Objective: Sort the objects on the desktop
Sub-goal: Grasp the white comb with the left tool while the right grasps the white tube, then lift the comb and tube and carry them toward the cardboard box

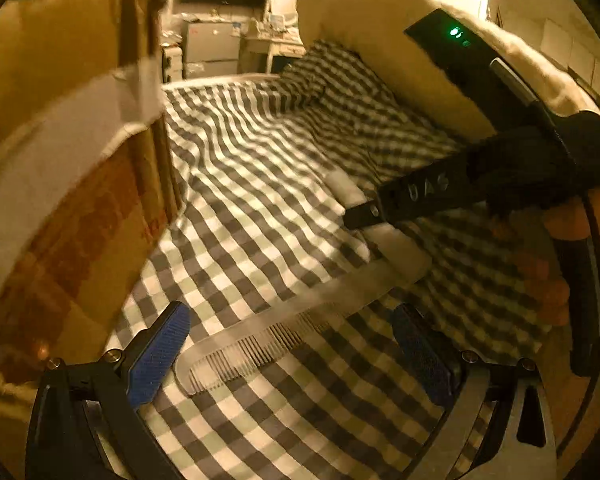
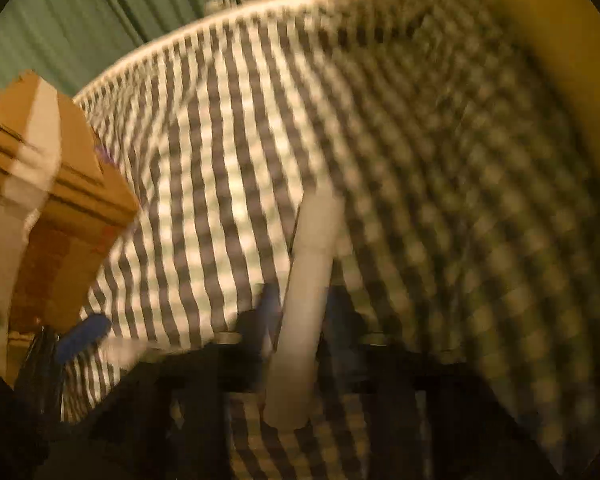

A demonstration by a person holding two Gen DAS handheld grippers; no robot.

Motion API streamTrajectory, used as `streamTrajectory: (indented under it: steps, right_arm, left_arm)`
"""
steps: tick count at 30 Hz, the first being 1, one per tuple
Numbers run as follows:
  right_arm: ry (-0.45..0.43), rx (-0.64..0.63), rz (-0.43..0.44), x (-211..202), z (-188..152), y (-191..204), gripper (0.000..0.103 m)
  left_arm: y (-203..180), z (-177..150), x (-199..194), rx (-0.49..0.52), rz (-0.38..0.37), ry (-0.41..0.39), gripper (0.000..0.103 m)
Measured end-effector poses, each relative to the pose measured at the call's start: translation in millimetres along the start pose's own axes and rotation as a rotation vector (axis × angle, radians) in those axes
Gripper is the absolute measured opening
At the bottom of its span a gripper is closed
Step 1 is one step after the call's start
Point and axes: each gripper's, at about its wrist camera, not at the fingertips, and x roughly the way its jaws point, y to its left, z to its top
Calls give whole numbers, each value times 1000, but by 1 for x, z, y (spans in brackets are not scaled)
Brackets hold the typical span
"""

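On checked grey-and-white bedsheet (image 1: 260, 200): clear plastic comb (image 1: 284, 332), flat between wide-open left tool (image 1: 296, 352) blue pads (image 1: 160, 356), untouched. Beside comb: pale cylindrical tube (image 2: 308, 280), right tool (image 2: 300, 316) closed upon it. Left of comb: brown cardboard box (image 1: 60, 160).

Left gripper (image 1: 296, 344) jaws wide apart over clear comb (image 1: 276, 332) on checked cloth (image 1: 252, 184); cardboard box (image 1: 68, 168) at left; right gripper (image 1: 360, 210) on white tube (image 1: 396, 248).
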Motion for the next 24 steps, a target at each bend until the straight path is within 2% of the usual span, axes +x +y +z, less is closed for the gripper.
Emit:
streamTrajectory:
  steps: [3,7,8,10,12,14,17,20,22,24]
  right_arm:
    - [-41,-56,-29,-8,-6,7,14]
    - [-69,-45,-3,-20,-17,2,13]
    - [-82,-53,1,-27,-22,0,13]
    - [-101,-60,15,-38,-30,0,13]
    - [-105,-68,23,-45,-30,0,13]
    - [-100,-74,38,-48,-35,1,13]
    - [-92,-75,47,-51,-37,4,14]
    - [-96,-72,54,-55,-38,5,14]
    - [-104,-70,59,-58,-40,4,14]
    - [-110,-73,65,-61,-42,5,14]
  left_arm:
    - [0,-2,11,-10,-13,39,103]
    - [0,-1,9,4,-19,56,101]
    - [-3,-2,10,30,1,64,89]
    - [-6,-5,10,82,49,72,72]
    - [-2,-8,5,64,36,74,63]
    - [-2,-10,1,56,25,77,47]
    - [-10,-13,-3,109,37,95,36]
    - [-20,-17,-6,152,63,111,31]
    - [-25,-22,-10,154,78,115,31]
    - [-26,-26,-14,113,81,111,30]
